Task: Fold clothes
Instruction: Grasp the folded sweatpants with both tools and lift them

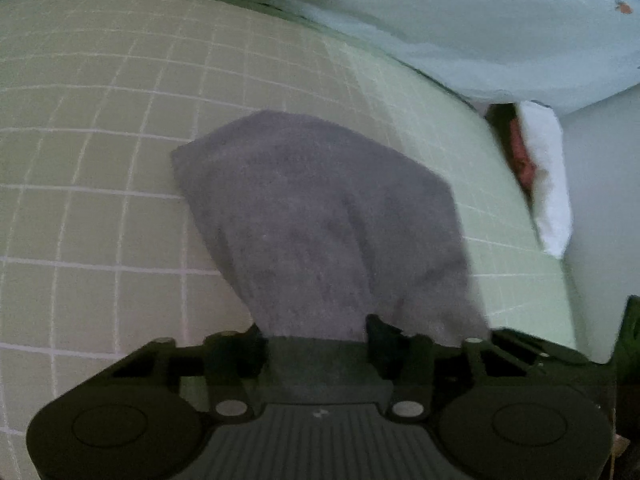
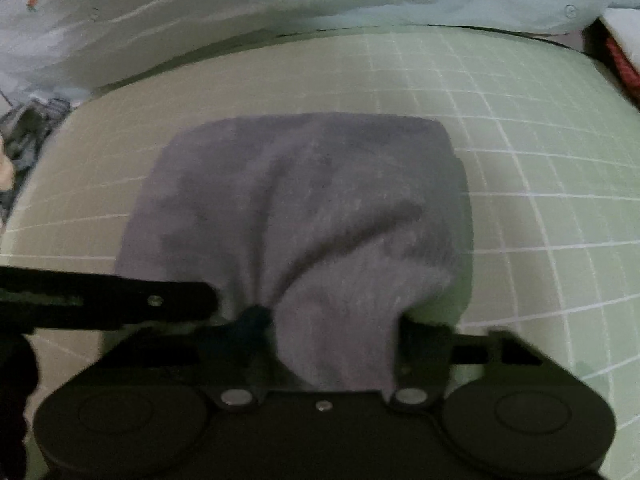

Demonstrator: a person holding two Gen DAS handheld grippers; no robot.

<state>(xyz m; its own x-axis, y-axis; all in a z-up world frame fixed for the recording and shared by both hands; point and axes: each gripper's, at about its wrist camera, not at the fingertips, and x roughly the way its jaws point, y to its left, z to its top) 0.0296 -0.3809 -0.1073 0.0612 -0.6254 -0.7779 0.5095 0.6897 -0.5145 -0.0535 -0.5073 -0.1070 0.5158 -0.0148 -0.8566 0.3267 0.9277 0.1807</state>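
Both grippers pinching the near edge of the grey cloth, rest of it draped out ahead over the green grid mat.

The left gripper (image 1: 318, 334) and right gripper (image 2: 336, 320) each have jaws clamped on bunched fabric, so the grey cloth (image 2: 304, 200) runs straight away from both, far edge lying on the green grid mat (image 2: 520, 140). I'd guess the next move carries the held edge toward that far edge; neither hand looks closer.

Dim, soft-focus fisheye views with motion blur, curved grid lines, dark vignetted corners
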